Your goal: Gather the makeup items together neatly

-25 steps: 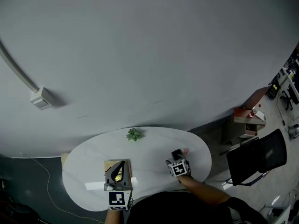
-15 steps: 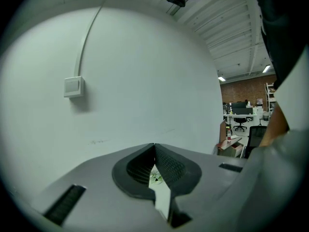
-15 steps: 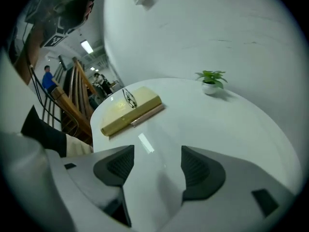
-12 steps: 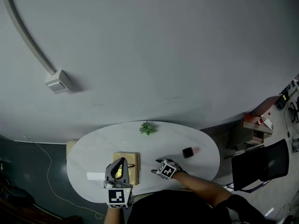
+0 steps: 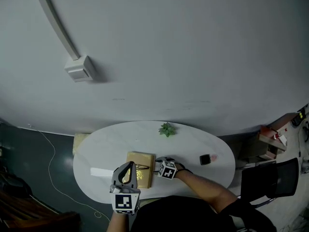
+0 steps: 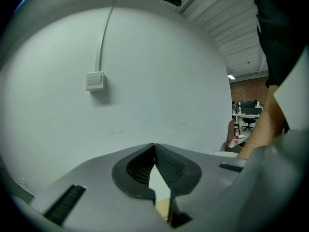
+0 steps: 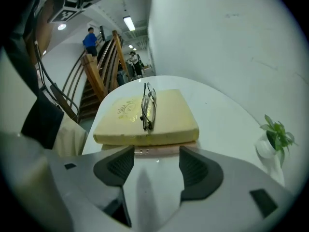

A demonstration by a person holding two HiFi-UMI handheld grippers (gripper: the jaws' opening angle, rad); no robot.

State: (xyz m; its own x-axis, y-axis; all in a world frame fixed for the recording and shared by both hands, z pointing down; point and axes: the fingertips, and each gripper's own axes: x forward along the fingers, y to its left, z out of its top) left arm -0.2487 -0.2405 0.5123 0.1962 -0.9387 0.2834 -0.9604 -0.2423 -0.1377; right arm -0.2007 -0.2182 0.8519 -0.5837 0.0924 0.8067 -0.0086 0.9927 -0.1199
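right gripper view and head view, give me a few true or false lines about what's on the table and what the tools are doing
1. A folded pair of thin-framed glasses lies on top of the flat pale yellow box. True.
2. The right tool is shut on the box. False: its jaws stand apart and empty, facing the box's side.
3. The left tool has its jaws together and holds nothing. True.
4. The small green plant stands on the box. False: it stands on the white oval table, apart from the box, nearer the wall.
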